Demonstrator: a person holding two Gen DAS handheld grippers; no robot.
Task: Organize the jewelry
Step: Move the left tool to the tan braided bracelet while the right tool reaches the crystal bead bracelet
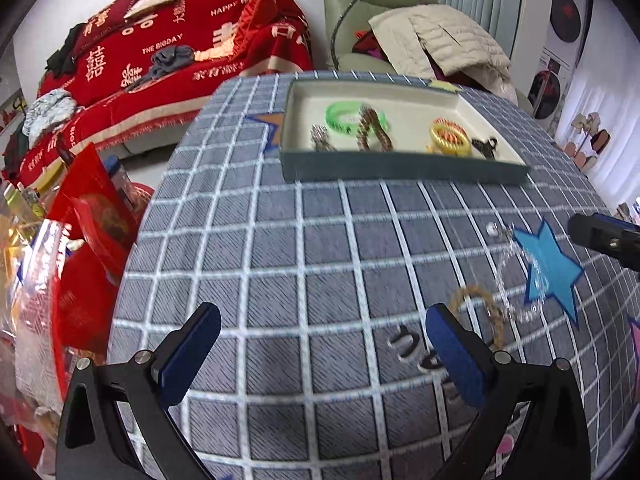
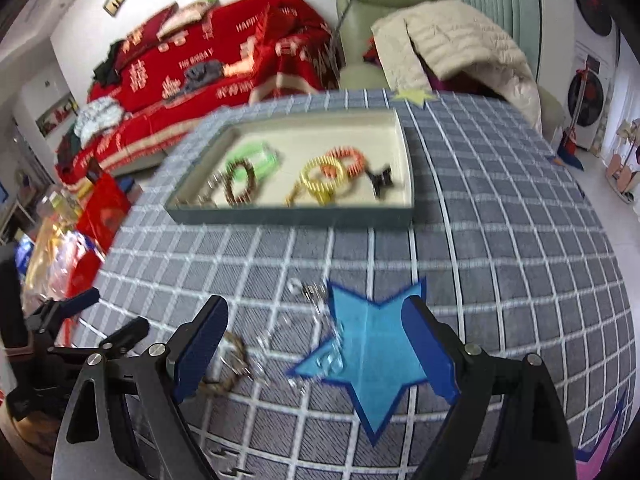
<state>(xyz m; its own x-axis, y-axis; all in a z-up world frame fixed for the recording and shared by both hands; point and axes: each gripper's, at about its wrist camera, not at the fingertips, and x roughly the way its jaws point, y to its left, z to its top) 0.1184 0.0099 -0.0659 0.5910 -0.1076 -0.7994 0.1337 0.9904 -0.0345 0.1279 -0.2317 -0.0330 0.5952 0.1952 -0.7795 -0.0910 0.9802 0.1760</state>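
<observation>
While your tray (image 1: 400,168) sits at the far side of the checked tablecloth (image 1: 320,248), the clear bead bracelet (image 2: 320,344) lies between your right gripper's (image 2: 320,352) wide-open jaws; your left gripper (image 1: 324,344) gapes empty.

The left gripper (image 1: 324,348) pointed down at a slant, and its two blue pads (image 1: 454,354) stood wide apart with nothing between them. The right gripper (image 2: 318,348) pointed down the same way, its jaws wide open too, and it held nothing. In the right view, the left gripper (image 2: 114,314) showed at the left side, near the right one.
</observation>
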